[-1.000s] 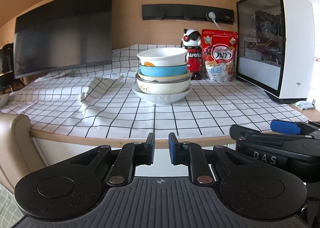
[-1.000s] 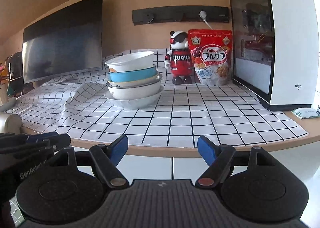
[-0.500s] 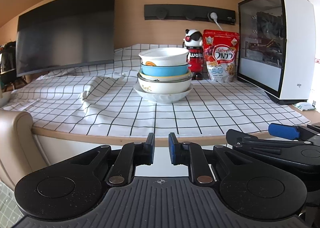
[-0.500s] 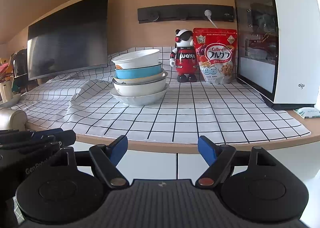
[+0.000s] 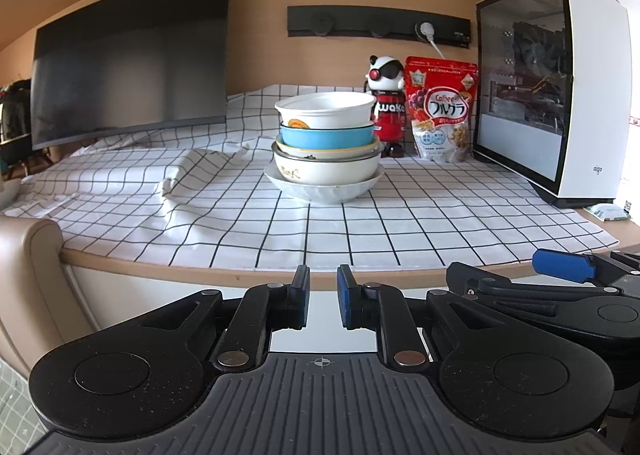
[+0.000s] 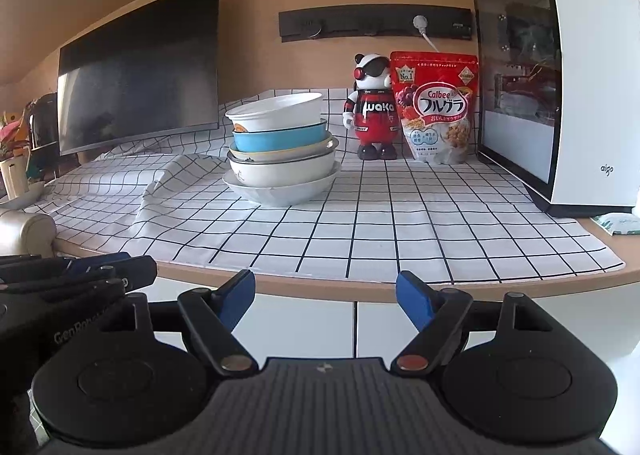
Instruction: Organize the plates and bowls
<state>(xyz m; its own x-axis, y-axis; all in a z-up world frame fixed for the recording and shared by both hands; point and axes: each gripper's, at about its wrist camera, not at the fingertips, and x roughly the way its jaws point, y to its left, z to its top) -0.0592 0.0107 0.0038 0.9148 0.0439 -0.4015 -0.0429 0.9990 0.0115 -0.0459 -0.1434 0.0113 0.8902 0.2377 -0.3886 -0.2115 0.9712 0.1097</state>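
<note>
Left gripper [image 5: 322,301]: jaws drawn nearly together, only a narrow slit between the blue pads, nothing in it. Held off the front edge of the tabletop [image 5: 360,231], aimed slightly down toward the dishes.

Right gripper [image 6: 326,301]: jaws spread wide, empty, also short of the tabletop edge. Its blue tip pokes into the left wrist view at the right.

Both are well apart from the work: a stack of bowls [image 5: 326,147] near the middle of the checked cloth [image 5: 224,211].

Stack, bottom up:
- wide shallow white dish [image 5: 324,189], fluted sides, carries everything
- deep white bowl with dark marking [image 5: 326,171]
- thin cream-rimmed plate or shallow bowl, only its edge showing
- blue bowl [image 5: 326,137]
- white bowl with an orange motif [image 5: 326,109], sitting slightly tilted in the right wrist view

Handling, my guess: the lower pieces look like glazed ceramic or enamel, so stiff, smooth, slippery at the rim, liable to chip if knocked or dropped. The top bowl looks thinner, perhaps light plastic; cannot be sure. The whole stack is likely too heavy and wobbly for one pinch.

Where to hold: take one piece at a time, top first, pinching the rim wall with one pad inside and one outside. The wide-set right gripper suits that. Lift straight up so the nested piece below is not dragged.

Nearby hazards: the rumpled cloth fold [image 5: 200,171] to the left, the panda figure [image 5: 386,111] just behind the stack.
</note>
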